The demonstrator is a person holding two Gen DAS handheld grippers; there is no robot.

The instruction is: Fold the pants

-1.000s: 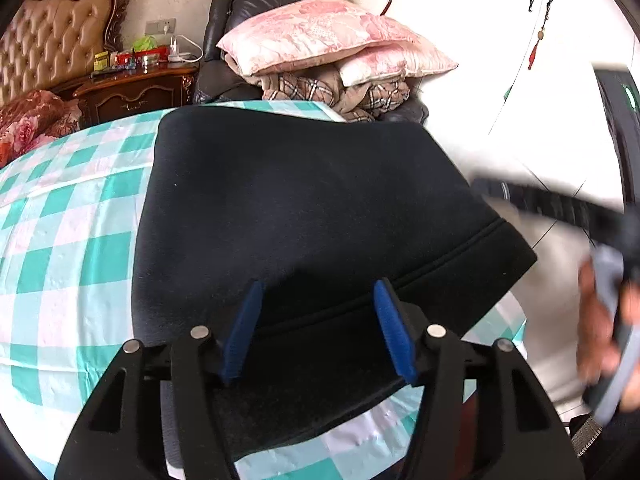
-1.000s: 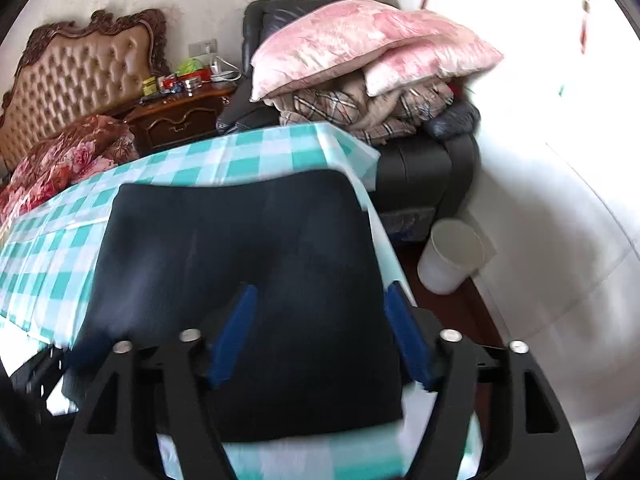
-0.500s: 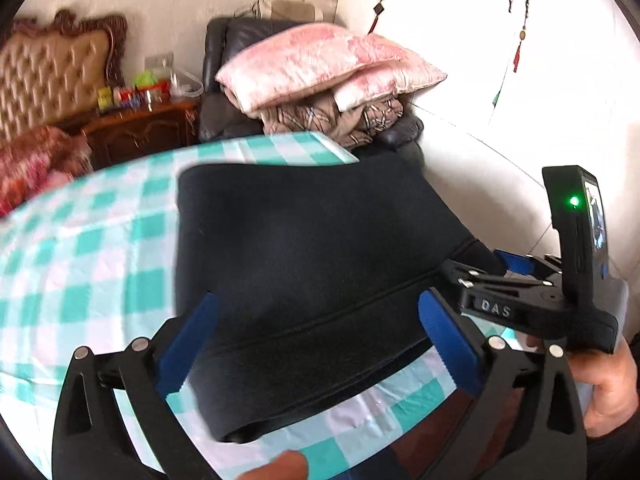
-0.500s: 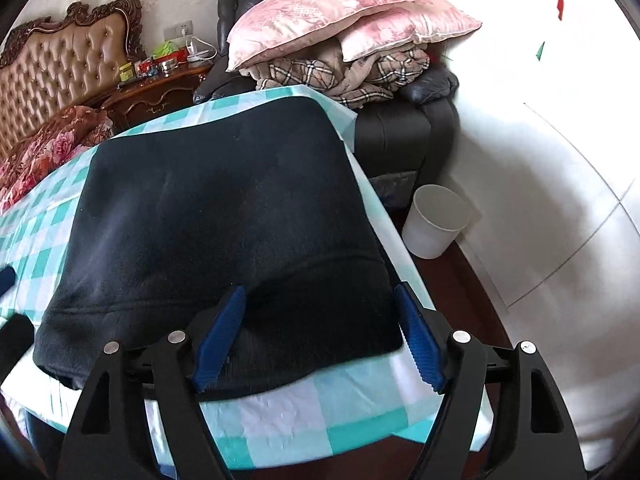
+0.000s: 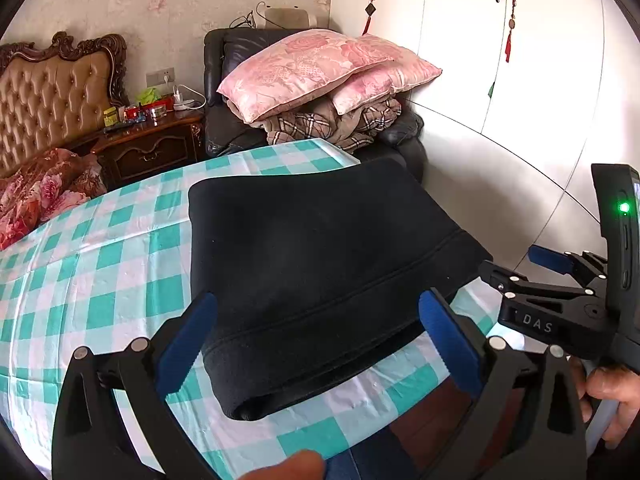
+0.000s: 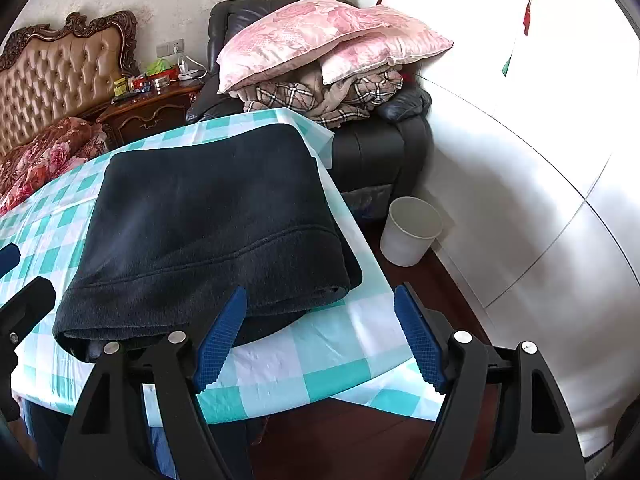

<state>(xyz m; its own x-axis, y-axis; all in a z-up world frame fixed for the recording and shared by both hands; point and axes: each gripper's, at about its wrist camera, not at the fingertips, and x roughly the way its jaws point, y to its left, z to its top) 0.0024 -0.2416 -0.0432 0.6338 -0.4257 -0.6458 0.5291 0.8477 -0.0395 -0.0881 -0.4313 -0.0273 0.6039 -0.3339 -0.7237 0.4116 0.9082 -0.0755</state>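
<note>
The black pants lie folded into a thick rectangle on the teal checked tablecloth, near the table's right corner; they also show in the right wrist view. My left gripper is open and empty, held back above the fold's near edge. My right gripper is open and empty, just off the pants' near right corner, above the tablecloth. The right gripper also shows at the right edge of the left wrist view.
A black armchair piled with pink pillows and plaid blankets stands behind the table. A white bin sits on the floor to the right. White wardrobe doors are at right, a nightstand and bed at left.
Both grippers have opened wider and pulled back from the pants toward the near table edge. The folded pants lie still on the cloth.
</note>
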